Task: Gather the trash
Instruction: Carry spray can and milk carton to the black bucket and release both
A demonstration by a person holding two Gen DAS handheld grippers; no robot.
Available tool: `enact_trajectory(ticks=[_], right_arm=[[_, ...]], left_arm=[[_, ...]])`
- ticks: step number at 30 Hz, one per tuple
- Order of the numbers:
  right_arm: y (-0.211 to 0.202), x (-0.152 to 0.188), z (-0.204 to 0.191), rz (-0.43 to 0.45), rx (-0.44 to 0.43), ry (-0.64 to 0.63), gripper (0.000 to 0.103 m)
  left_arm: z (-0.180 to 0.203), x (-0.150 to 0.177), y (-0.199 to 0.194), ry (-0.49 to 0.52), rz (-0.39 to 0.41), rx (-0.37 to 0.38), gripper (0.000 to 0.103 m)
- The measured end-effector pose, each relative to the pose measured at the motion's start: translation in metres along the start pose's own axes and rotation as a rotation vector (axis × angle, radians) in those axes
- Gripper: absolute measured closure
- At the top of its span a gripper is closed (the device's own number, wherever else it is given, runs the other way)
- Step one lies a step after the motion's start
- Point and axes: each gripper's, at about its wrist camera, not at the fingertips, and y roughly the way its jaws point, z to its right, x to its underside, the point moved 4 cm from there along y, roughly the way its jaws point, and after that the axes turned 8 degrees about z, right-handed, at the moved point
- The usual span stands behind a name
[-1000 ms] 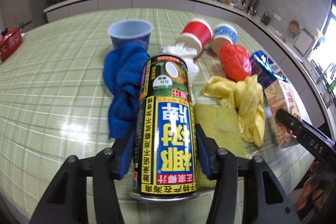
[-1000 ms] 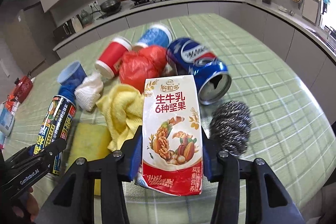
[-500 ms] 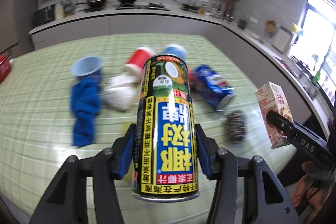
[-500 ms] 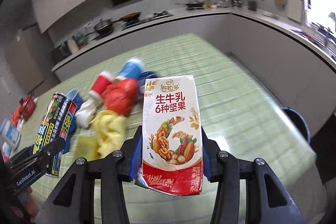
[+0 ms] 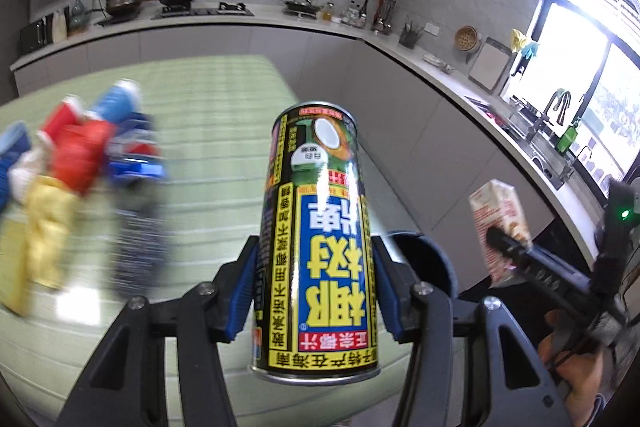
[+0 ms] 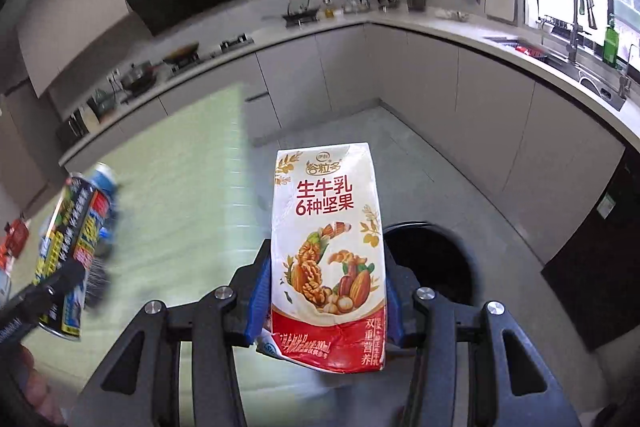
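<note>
Black-and-yellow tall drink can (image 5: 316, 247) sits clamped in the left gripper (image 5: 314, 291); the right gripper (image 6: 326, 303) pinches a white-and-red milk carton (image 6: 326, 259) above a black round bin (image 6: 436, 259).

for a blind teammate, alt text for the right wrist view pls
The right tongs grip an upright nut-milk carton, with a black bin on the kitchen floor just behind it. At left, the other tongs hold a drink can.
</note>
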Motion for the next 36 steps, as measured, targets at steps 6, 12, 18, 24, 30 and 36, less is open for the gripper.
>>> enact_trajectory(ticks=[6, 12, 18, 24, 30, 36], right_arm=[[0.061, 0.012, 0.083, -0.14, -0.018, -0.04, 0.054], [0.116, 0.038, 0.127, -0.248, -0.063, -0.026, 0.053], [0.157, 0.06, 0.155, -0.334, -0.09, -0.038, 0.053], [0.184, 0.071, 0.166, -0.375, -0.081, -0.079, 0.041], [0.176, 0.063, 0.194, -0.321, -0.047, -0.034, 0.034], [0.166, 0.057, 0.211, -0.303, -0.019, -0.014, 0.034]], left_arm=[[0.083, 0.013, 0.057, -0.017, -0.065, 0.036, 0.049], [0.126, 0.038, 0.101, -0.006, -0.133, 0.032, 0.049], [0.14, 0.063, 0.132, -0.021, -0.181, -0.007, 0.049], [0.138, 0.083, 0.156, -0.03, -0.226, -0.06, 0.049], [0.149, 0.098, 0.176, -0.004, -0.305, -0.113, 0.045], [0.164, 0.091, 0.178, 0.008, -0.27, -0.148, 0.024]])
